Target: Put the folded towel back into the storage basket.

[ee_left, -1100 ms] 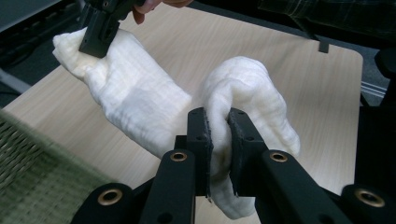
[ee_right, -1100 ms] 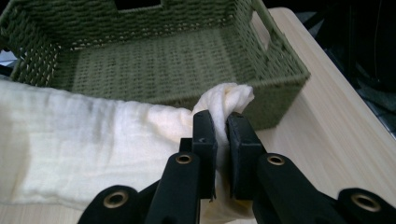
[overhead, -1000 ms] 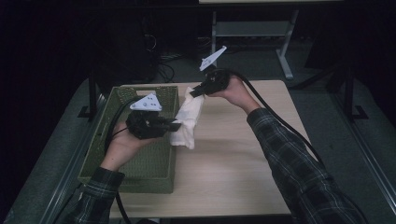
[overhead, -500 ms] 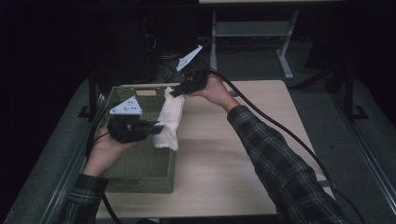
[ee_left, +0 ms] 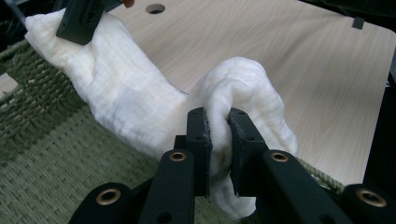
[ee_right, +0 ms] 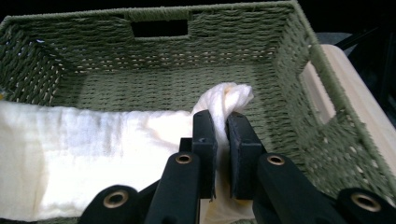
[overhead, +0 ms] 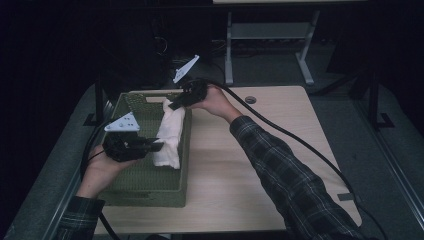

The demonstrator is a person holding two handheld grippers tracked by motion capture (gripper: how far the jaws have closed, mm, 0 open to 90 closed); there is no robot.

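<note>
Hanging between the two grippers, the white cloth (overhead: 169, 134) was stretched over the near-right rim of the green woven basket (overhead: 145, 187), part above the basket's inside and part drooping toward the wooden table (overhead: 280, 150).

Left gripper (overhead: 152, 146): jaws were closed on a bunched fold at the cloth's near end; in the left gripper view the fabric (ee_left: 140, 107) bulged out around both pads, pinched tight.

Right gripper (overhead: 176, 103): jaws were clamped on the far corner, a small twisted tuft (ee_right: 226, 100) poking above the pads, with the basket's floor and handle slot behind it.

Handling, as judged:
- Light and limp. The cloth sagged wherever it was not held, so it would take whatever shape the two holds gave it.
- Gauzy, loosely woven surface; likely grippy against the pads, not slippery. Not fragile, though the basket's rough weave could snag it.
- Best taken at corners or a gathered edge, as it was held then; a mid-panel pinch would let both ends trail.
- The loose lower edge on the table side looked apt to catch the rim when lowered in.
</note>
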